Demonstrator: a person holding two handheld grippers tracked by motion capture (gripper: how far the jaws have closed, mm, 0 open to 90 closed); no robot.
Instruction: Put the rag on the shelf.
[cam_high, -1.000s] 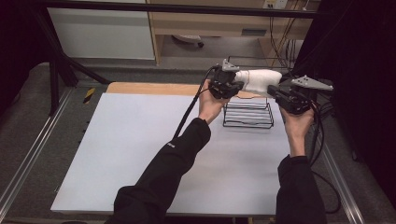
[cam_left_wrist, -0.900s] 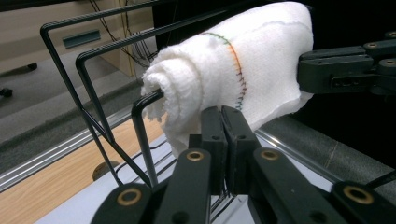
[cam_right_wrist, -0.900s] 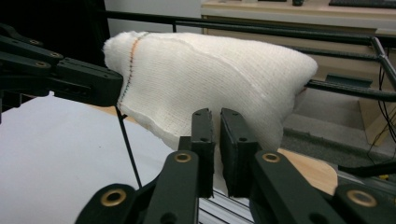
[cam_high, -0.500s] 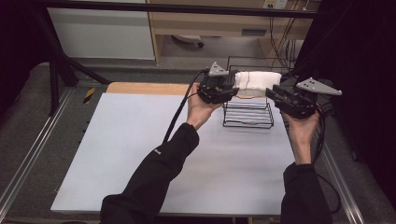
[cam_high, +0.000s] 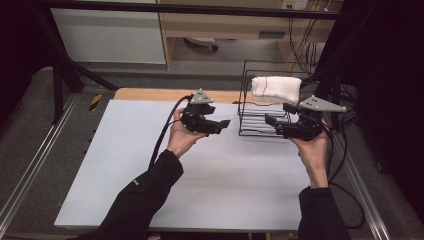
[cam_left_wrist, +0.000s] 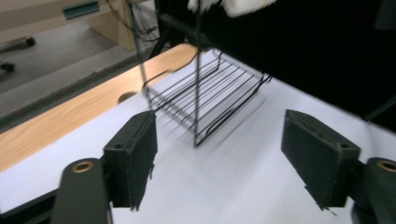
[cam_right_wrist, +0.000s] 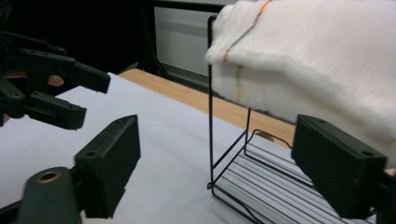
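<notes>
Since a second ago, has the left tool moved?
Yes. In the high view the left tool has pulled back left, off the towel and away from the wire rack, and now hangs open over the white table.

We work at a white surface (cam_high: 200, 190) whose far edge shows a strip of light wood (cam_high: 150, 94). A black wire rack (cam_high: 262, 107) stands directly on it at the far right, its grid base resting flat on the white sheet. A folded white towel (cam_high: 276, 88) lies on the rack's top, off the surface itself.
</notes>
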